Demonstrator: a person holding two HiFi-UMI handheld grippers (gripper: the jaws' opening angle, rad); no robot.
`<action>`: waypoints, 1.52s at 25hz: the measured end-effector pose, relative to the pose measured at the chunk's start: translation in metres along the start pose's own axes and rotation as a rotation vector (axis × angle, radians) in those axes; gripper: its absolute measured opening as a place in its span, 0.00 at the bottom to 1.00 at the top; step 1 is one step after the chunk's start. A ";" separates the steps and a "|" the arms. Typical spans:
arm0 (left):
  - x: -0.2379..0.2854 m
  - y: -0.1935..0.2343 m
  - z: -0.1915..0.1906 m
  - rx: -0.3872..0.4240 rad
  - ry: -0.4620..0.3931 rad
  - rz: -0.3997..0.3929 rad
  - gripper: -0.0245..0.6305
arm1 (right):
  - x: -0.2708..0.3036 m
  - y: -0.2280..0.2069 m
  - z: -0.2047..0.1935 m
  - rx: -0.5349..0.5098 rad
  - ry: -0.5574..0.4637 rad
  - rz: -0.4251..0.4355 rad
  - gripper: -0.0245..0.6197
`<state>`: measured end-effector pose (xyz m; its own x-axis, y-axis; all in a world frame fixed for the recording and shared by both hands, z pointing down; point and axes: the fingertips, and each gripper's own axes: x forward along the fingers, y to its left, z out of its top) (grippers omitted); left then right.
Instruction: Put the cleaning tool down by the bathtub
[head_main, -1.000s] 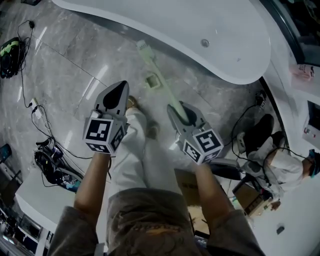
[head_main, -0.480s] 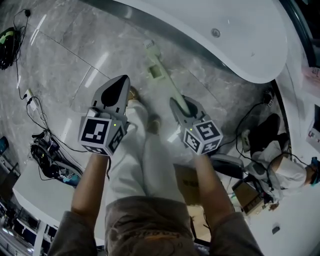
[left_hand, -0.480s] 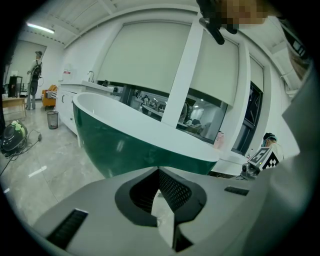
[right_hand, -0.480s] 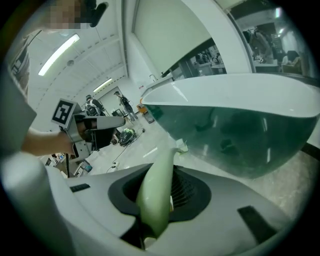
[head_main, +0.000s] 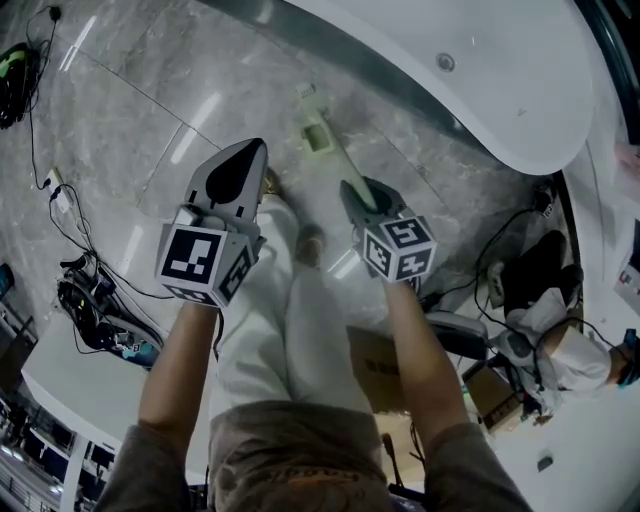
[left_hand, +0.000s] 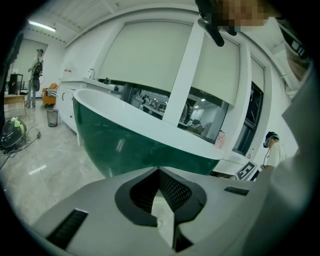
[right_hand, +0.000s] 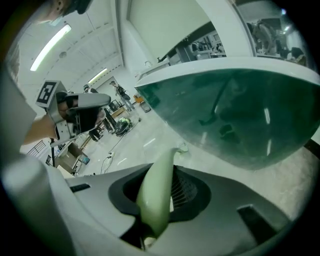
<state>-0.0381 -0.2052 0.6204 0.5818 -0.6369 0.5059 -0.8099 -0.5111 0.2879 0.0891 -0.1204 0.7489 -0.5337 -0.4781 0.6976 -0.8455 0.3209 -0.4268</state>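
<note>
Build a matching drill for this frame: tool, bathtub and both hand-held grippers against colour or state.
Things:
1. tool
2. bathtub
3. left hand-held gripper
4. right hand-held gripper

Colour or state:
A. jaws together, nothing between them
B. white rim, dark green side
C. shut on the tool
D. pale green, long and thin

Pairs: 1-D, 2-B, 3-A, 4-C
</note>
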 end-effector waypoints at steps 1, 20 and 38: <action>0.000 0.001 0.000 -0.003 -0.001 0.000 0.04 | 0.004 -0.002 -0.003 0.001 0.013 -0.002 0.17; 0.002 0.025 -0.015 -0.036 0.039 0.013 0.04 | 0.069 -0.044 -0.073 0.140 0.248 -0.054 0.16; 0.016 0.035 -0.013 -0.036 0.041 0.006 0.04 | 0.093 -0.029 -0.056 0.241 0.330 0.018 0.12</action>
<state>-0.0577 -0.2257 0.6491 0.5735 -0.6154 0.5407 -0.8162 -0.4856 0.3130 0.0653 -0.1286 0.8588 -0.5464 -0.1733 0.8194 -0.8375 0.1070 -0.5359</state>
